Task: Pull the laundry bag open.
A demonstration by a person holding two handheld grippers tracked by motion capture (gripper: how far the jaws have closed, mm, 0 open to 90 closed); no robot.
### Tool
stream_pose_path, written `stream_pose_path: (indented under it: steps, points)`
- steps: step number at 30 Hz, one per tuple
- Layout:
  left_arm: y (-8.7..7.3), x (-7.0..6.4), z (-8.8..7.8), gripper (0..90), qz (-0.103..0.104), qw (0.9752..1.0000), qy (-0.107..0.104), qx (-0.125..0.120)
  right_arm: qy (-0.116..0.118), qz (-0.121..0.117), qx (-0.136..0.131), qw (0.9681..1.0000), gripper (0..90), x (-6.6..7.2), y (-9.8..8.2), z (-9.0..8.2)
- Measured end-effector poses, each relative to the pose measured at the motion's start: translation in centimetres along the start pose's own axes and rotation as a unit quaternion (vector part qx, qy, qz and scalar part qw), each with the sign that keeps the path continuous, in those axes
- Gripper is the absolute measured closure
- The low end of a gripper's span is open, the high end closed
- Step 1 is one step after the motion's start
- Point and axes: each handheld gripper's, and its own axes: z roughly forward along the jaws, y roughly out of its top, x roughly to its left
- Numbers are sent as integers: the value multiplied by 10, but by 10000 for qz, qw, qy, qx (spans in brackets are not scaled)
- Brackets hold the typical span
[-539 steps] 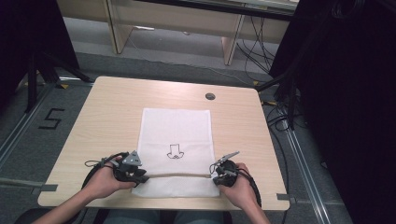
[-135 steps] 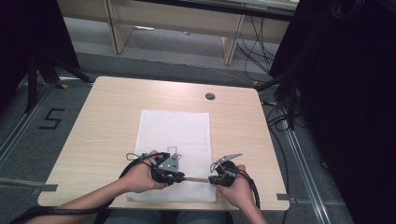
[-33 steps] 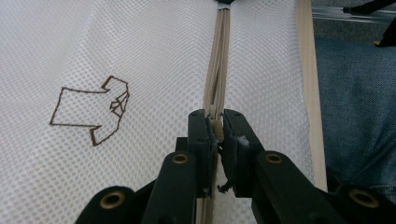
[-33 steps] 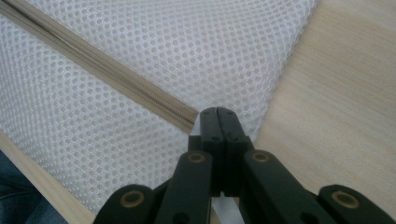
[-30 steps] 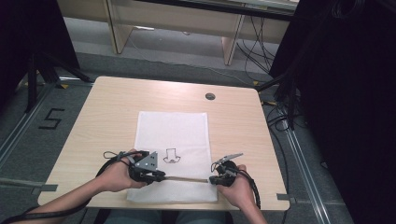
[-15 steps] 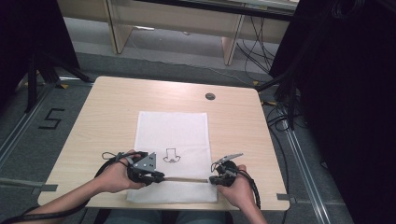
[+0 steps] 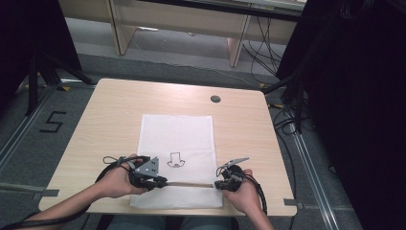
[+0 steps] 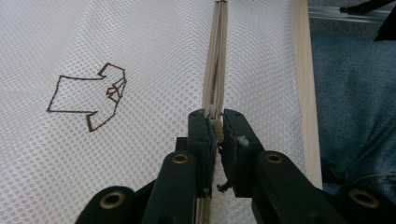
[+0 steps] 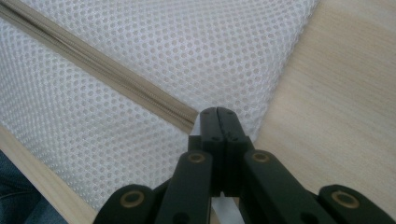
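Two grippers are working the near end of a white mesh laundry bag [image 7: 176, 143] lying flat on the wooden table [image 7: 105, 110]. My left gripper [image 7: 160, 182] has its jaws pinched tight on the beige zipper pull [image 8: 215, 122], at the left end of the zipper [image 7: 189, 184] that crosses the bag's near edge. My right gripper [image 7: 218, 184] is clamped shut on the bag's near right corner, right where the zipper ends, pinning the fabric. A few seconds ago the left gripper sat close to the right one; now it is well apart from it, toward the bag's left edge, and in the last second neither hand has shifted. I judge the zipper pull is almost done. Farther off, a brown shirt logo [image 7: 175, 160] marks the mesh, and a round grommet [image 7: 215, 99] sits near the table's far edge.
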Motion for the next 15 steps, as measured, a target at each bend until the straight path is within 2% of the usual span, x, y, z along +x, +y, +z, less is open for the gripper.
stream_pose_path:
  steps: [2,15]
  points:
    - [-1,0,0,814,-43,10000,-6,-48,-3,20,-56,10000,900,0,0,1]
    - [-2,0,-2,814,2,10000,-20,-15,-2,9,-3,10000,900,0,0,0]
